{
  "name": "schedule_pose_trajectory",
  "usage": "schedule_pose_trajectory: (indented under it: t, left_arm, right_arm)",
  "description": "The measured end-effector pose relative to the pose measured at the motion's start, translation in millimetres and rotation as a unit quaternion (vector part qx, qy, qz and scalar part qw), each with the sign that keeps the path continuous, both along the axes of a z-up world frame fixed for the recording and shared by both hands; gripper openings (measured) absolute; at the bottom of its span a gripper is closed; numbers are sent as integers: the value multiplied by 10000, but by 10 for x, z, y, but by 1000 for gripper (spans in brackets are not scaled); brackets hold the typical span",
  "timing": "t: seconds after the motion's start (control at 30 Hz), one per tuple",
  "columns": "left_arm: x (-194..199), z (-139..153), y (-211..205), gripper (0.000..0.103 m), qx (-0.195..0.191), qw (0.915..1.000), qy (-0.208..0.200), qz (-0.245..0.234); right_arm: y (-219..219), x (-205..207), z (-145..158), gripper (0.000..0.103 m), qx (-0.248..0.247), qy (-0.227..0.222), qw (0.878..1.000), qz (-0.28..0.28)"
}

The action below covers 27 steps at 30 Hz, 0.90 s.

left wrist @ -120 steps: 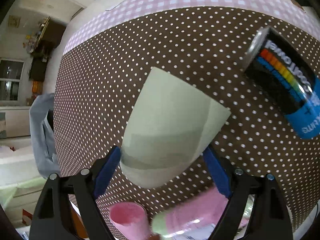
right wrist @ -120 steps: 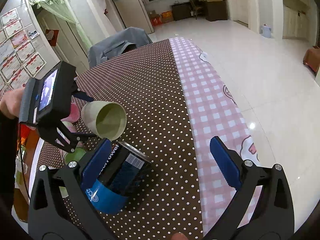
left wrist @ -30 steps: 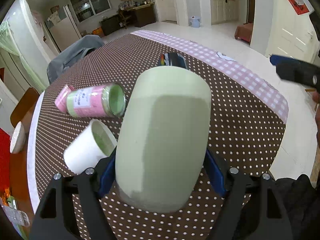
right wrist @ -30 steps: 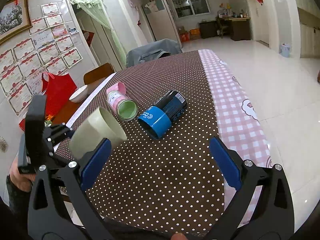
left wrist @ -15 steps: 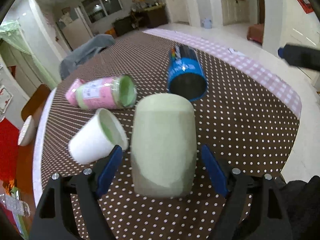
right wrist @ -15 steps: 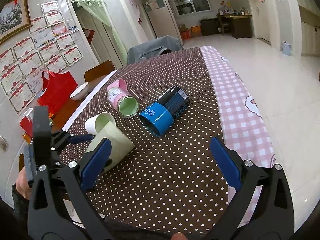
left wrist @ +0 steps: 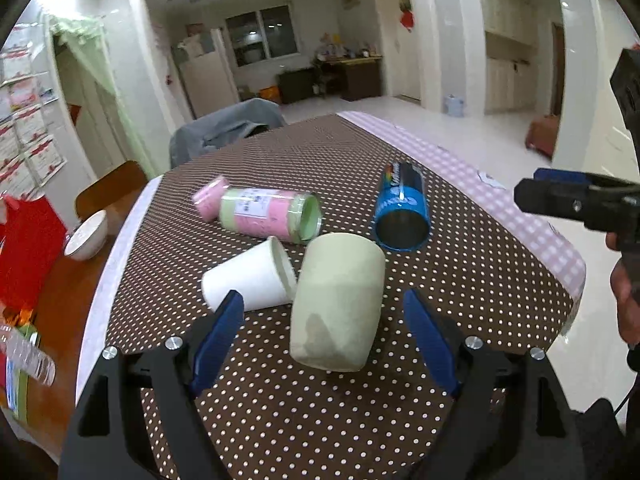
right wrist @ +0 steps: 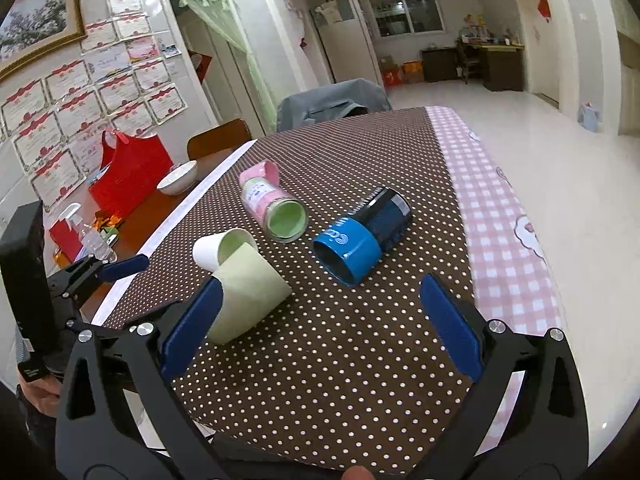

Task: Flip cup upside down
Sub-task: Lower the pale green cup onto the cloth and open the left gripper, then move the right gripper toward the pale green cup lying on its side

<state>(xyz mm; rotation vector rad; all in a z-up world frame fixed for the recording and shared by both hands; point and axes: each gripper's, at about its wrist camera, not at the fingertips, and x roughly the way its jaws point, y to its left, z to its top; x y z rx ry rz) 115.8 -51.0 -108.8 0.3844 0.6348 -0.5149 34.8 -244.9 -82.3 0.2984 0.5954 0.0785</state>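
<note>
1. The pale green cup stands on the brown dotted tabletop, closed bottom up and wider rim down, so its long axis is about upright, a little tilted in the fisheye view.
2. From the left tongs the cup lies at 12 o'clock, between the two blue pads; both pads are apart from its wall. These tongs are released and hold nothing.
3. In the right wrist view the cup is at 10 o'clock from the right tongs, outside their gap. These are spread wide and empty too.
4. The left hand is clearly the nearer one.
5. A white paper cup lies on its side at 10 o'clock from the green cup, touching it or almost.
6. I judge the flip is done; the next move is to pull the left tongs straight back without touching the wall.
</note>
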Motion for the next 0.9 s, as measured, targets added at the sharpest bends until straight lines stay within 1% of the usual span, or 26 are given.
schedule_pose_trajectory:
  t: [0.13, 0.33, 0.53, 0.77, 0.9]
  left_arm:
    - [-61, 98, 111, 81, -141, 9995, -116, 247]
    - [-159, 249, 290, 81, -346, 9965, -289, 699]
    - [-253, 346, 453, 81, -475, 9919, -414, 1106]
    - [-335, 434, 636, 81, -645, 9865, -516, 1412]
    - [-383, 507, 757, 81, -783, 9818, -616, 1616]
  right_arm:
    - [39, 4, 35, 97, -80, -46, 9999, 62]
    - [87, 27, 112, 97, -161, -130, 9997, 137]
    - [182, 60, 184, 97, -230, -227, 9991, 285]
    - [300, 94, 278, 97, -332, -374, 9975, 505]
    - [378, 116, 334, 97, -366, -467, 9959, 680]
